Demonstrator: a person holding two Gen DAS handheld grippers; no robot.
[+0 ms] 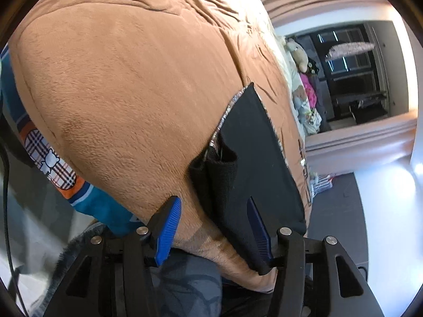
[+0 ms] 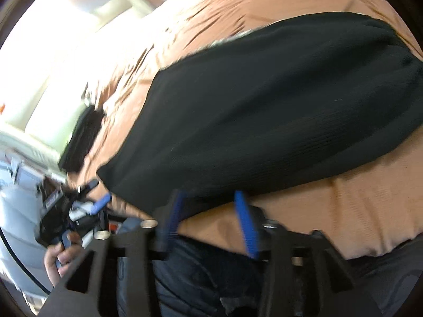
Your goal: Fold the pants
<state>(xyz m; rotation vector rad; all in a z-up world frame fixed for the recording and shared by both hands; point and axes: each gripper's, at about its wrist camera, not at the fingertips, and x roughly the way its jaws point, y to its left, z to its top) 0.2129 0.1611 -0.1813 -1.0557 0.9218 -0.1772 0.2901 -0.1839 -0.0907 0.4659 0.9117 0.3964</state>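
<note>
Black pants lie folded on a brown plush blanket on the bed, near its front edge. In the left wrist view they sit at the lower right. My left gripper is open, and its right finger lies over the pants' near edge. In the right wrist view the pants fill the middle. My right gripper is open just in front of their near edge, holding nothing. The left gripper shows at the lower left there, held in a hand.
A teal and orange patterned sheet hangs at the bed's left edge. Stuffed toys and clothes are piled beyond the bed's far side, with a dark window behind. The person's dark trousers are just below the grippers.
</note>
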